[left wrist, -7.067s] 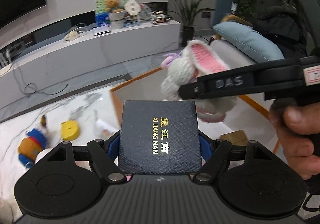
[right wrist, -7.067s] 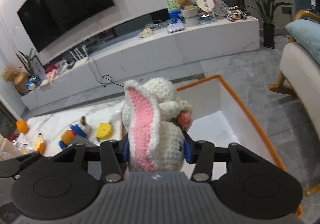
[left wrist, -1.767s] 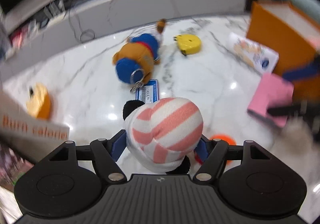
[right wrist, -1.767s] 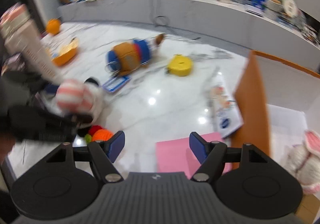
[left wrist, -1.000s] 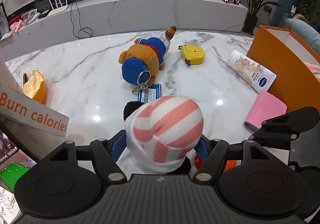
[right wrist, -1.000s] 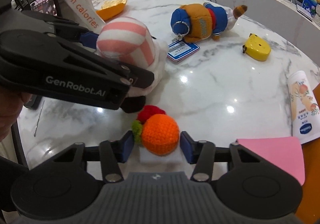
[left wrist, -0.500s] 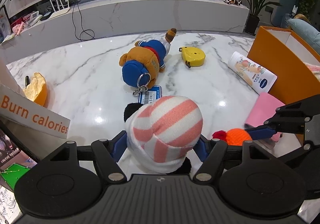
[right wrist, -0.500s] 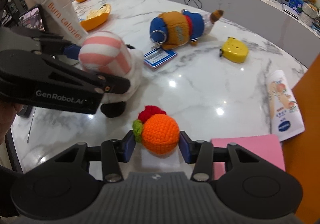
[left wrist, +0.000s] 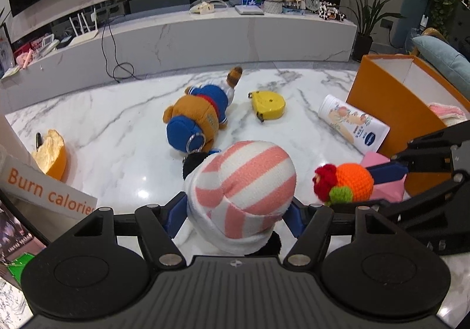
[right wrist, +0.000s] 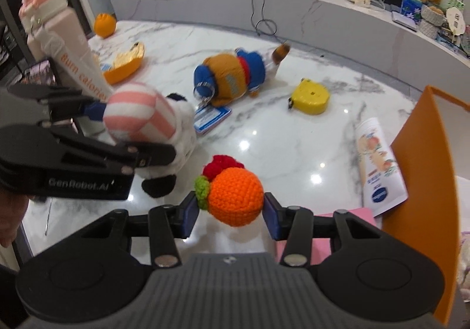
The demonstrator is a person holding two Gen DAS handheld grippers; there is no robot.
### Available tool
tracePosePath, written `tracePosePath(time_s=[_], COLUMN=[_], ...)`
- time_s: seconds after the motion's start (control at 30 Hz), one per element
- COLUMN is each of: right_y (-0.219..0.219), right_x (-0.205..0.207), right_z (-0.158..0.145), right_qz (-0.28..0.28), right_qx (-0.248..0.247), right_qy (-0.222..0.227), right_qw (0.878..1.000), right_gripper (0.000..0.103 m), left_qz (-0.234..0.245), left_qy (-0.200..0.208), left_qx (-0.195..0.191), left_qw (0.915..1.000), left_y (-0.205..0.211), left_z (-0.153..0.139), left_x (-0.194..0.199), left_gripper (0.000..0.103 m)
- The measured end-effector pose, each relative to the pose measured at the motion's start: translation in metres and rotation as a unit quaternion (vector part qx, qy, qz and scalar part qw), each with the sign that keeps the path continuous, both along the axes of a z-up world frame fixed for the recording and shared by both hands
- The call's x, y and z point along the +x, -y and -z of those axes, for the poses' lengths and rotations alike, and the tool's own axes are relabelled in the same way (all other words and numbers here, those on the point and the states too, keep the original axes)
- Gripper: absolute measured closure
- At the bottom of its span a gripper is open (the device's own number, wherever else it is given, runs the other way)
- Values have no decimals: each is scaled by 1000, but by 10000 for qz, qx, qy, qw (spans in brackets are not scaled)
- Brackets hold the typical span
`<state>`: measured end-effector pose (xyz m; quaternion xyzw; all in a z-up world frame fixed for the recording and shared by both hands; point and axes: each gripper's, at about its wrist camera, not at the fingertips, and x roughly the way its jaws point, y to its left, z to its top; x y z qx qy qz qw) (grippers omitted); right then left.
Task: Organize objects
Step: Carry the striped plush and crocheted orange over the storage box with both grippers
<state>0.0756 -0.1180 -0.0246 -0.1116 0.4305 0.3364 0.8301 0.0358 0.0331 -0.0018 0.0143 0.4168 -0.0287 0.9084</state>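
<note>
My left gripper [left wrist: 236,218] is shut on a plush toy with a pink-and-white striped hat [left wrist: 241,182], held above the marble table; it also shows in the right wrist view [right wrist: 141,120]. My right gripper [right wrist: 232,213] is shut on an orange crocheted fruit [right wrist: 235,196] with red and green tufts, also in the left wrist view [left wrist: 349,183], lifted just right of the plush. The orange box [left wrist: 390,102] stands at the right with a white-and-pink knitted bunny [left wrist: 446,113] inside.
On the marble table [left wrist: 117,129] lie a brown bear in blue [left wrist: 199,120], a yellow tape measure [left wrist: 268,101], a white tube [left wrist: 355,123], a pink pad [right wrist: 352,218], a blue tag [right wrist: 211,119], an orange peel [left wrist: 50,152] and a tall bottle [right wrist: 70,44] at left.
Both grippers have risen from the table with their toys held. The right gripper has drifted a little toward the orange box.
</note>
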Motion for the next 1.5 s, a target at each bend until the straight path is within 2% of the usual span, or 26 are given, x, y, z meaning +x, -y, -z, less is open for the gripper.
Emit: tracePosePath(time_s=[0.13, 0.27, 0.43, 0.87, 1.17, 1.33, 1.5], right_y=[12, 27, 48, 121, 167, 185, 193], right_x=[6, 12, 19, 35, 47, 59, 65], right_z=[-14, -29, -41, -69, -67, -51, -42], right_qz=[159, 365, 623, 1376, 2117, 2529, 2621], right_qx=[201, 451, 638, 1431, 1428, 1125, 922], right_qy=[67, 169, 251, 230, 202, 5, -56], right_qw=[9996, 9982, 9957, 9798, 9666, 9609, 9606], right_gripper=[54, 54, 54, 54, 54, 54, 54], left_qz=[12, 63, 98, 830, 1258, 1517, 1670], left_qy=[47, 93, 213, 596, 685, 645, 586], left_qx=[-35, 107, 34, 201, 137, 242, 315], left_qw=[10000, 9999, 9997, 9946, 9896, 9860, 9837], left_y=[3, 10, 22, 99, 146, 174, 195], left_z=[-8, -17, -31, -70, -80, -76, -71], left_x=[4, 9, 16, 46, 78, 91, 105], left_gripper=[25, 25, 25, 25, 25, 25, 27])
